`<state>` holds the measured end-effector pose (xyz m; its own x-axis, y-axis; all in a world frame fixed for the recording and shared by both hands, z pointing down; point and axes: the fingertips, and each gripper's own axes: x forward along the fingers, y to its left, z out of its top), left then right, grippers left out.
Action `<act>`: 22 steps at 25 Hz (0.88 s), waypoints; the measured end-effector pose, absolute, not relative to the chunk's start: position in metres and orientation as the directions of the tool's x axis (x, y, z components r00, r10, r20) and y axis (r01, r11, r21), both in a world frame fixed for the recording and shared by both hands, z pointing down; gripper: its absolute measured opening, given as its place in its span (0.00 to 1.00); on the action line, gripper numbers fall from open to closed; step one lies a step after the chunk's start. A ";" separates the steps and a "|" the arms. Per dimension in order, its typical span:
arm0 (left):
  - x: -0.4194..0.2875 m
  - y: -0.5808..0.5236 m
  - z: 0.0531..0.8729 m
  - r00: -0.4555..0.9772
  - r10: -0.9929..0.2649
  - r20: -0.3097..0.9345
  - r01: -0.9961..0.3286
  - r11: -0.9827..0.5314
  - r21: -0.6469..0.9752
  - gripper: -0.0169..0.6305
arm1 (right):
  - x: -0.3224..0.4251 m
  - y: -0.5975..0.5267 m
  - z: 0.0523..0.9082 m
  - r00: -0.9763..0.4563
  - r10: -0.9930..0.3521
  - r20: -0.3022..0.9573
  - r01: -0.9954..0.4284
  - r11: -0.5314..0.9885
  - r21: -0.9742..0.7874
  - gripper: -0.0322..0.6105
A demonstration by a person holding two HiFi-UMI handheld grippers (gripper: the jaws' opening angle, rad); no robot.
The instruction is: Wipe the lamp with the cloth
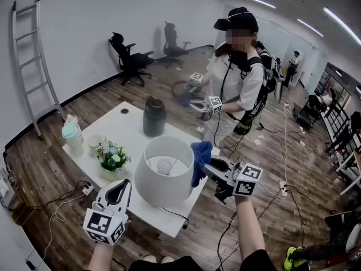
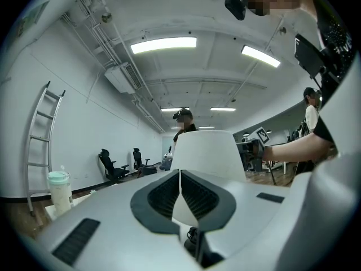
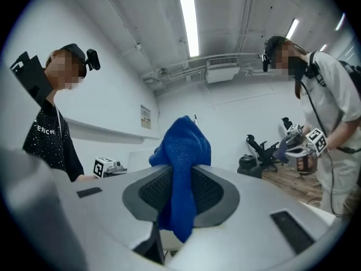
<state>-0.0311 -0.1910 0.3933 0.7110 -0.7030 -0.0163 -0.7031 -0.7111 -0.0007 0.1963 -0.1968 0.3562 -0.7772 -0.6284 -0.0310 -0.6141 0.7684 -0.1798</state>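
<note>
The lamp (image 1: 163,176) stands on the white table (image 1: 121,126) near its front edge, its white shade open at the top with the bulb showing. My right gripper (image 1: 213,165) is shut on a blue cloth (image 1: 201,160), which lies against the shade's right rim. In the right gripper view the cloth (image 3: 180,157) bulges out from between the shut jaws of the right gripper (image 3: 181,174). My left gripper (image 1: 123,192) sits low at the shade's left side, shut and holding nothing. In the left gripper view the shade (image 2: 206,154) rises just beyond the left gripper (image 2: 180,176).
On the table are a dark grey jug (image 1: 154,116), a flower pot (image 1: 113,157), a small cup (image 1: 94,142) and a teal-capped bottle (image 1: 72,135). The lamp's black cable (image 1: 176,215) hangs off the front edge. Another person (image 1: 236,78) holding grippers stands beyond the table. A ladder (image 1: 34,61) leans on the wall.
</note>
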 end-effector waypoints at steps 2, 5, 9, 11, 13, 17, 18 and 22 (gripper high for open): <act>-0.030 -0.192 0.395 0.711 -0.703 -0.014 -0.703 -0.711 0.004 0.05 | 0.200 -0.199 0.371 -0.770 -0.638 0.001 -0.626 0.756 -0.192 0.18; -0.028 -0.191 0.396 0.711 -0.703 -0.009 -0.703 -0.711 0.009 0.05 | 0.205 -0.201 0.391 -0.761 -0.647 0.040 -0.638 0.737 -0.224 0.18; -0.025 -0.185 0.398 0.709 -0.705 -0.003 -0.705 -0.709 0.022 0.05 | 0.213 -0.201 0.413 -0.748 -0.661 0.069 -0.652 0.711 -0.264 0.18; -0.026 -0.183 0.402 0.707 -0.707 0.004 -0.707 -0.706 0.028 0.05 | 0.215 -0.202 0.426 -0.737 -0.670 0.094 -0.667 0.696 -0.265 0.18; -0.026 -0.184 0.404 0.705 -0.709 0.011 -0.709 -0.705 0.031 0.05 | 0.219 -0.203 0.439 -0.722 -0.679 0.130 -0.687 0.681 -0.255 0.18; -0.026 -0.188 0.404 0.704 -0.710 0.018 -0.711 -0.703 0.027 0.04 | 0.234 -0.208 0.457 -0.684 -0.700 0.204 -0.729 0.646 -0.228 0.18; -0.025 -0.189 0.404 0.703 -0.711 0.018 -0.711 -0.703 0.026 0.05 | 0.239 -0.211 0.454 -0.681 -0.707 0.190 -0.731 0.641 -0.235 0.18; -0.025 -0.195 0.398 0.698 -0.716 0.008 -0.716 -0.698 0.006 0.05 | 0.250 -0.227 0.396 -0.706 -0.708 0.017 -0.689 0.682 -0.247 0.18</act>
